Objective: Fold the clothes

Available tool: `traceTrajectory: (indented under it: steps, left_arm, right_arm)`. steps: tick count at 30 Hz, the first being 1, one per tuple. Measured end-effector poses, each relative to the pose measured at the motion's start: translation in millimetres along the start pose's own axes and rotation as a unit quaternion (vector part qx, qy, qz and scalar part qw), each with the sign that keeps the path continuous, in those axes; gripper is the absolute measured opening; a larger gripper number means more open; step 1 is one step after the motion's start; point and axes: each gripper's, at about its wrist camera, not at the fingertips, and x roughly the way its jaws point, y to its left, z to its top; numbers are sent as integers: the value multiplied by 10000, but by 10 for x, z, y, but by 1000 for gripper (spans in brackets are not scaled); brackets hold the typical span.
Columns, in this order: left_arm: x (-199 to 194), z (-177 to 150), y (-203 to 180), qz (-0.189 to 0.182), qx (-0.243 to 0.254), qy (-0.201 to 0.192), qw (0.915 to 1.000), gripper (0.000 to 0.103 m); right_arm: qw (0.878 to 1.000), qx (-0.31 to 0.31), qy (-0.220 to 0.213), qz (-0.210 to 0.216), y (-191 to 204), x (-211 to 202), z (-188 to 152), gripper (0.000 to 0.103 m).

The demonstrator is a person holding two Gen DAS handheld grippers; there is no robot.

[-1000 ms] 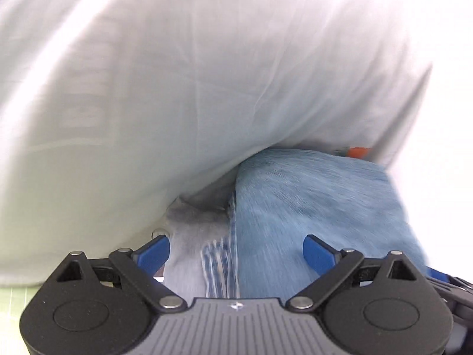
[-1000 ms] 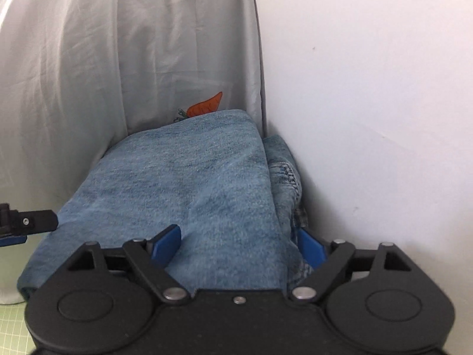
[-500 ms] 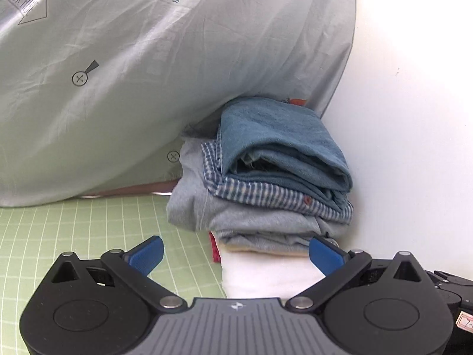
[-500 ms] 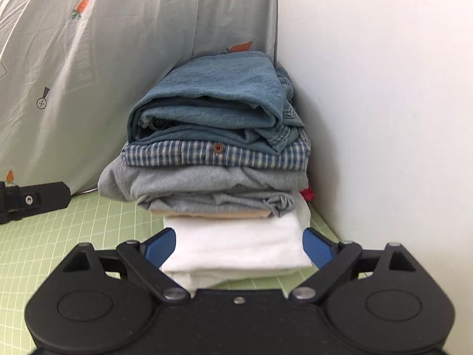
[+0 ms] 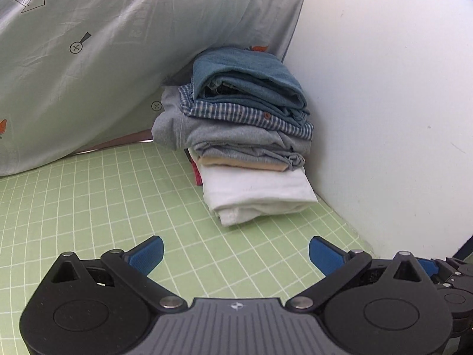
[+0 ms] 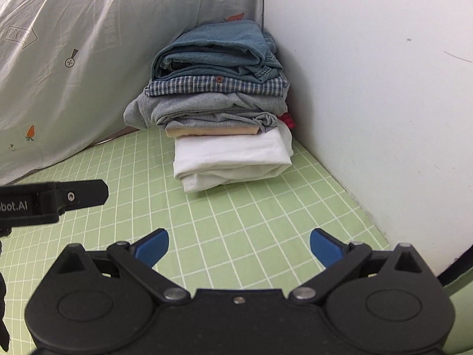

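We've got both grippers hovering over the green grid mat point(image 5: 88, 195) with nothing in them, the left gripper point(image 5: 235, 254) and the right gripper point(image 6: 239, 247) each with blue fingers spread wide, and the stack of folded clothes point(image 5: 245, 136) sits straight ahead of both, tucked in the corner against the white wall point(image 5: 384, 103). Only the right view catches the left gripper's black side poking in on its left, plus the red bit point(image 6: 288, 119) on the stack's wall side, while the left one shows the right gripper's edge at its far right. The carrot-print sheet point(image 6: 74, 74) hangs ahead-left of both.
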Motion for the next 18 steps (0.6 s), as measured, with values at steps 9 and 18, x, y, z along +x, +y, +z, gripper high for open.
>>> traceTrajectory:
  steps: [9, 18]
  left_arm:
    - [-210, -194, 23, 97, -61, -4, 9999, 103]
    - [-354, -281, 68, 169, -132, -113, 9997, 103]
  right_arm:
    - [10000, 69, -38, 0, -11, -192, -132, 103]
    - [10000, -3, -71, 40, 43, -253, -156, 103]
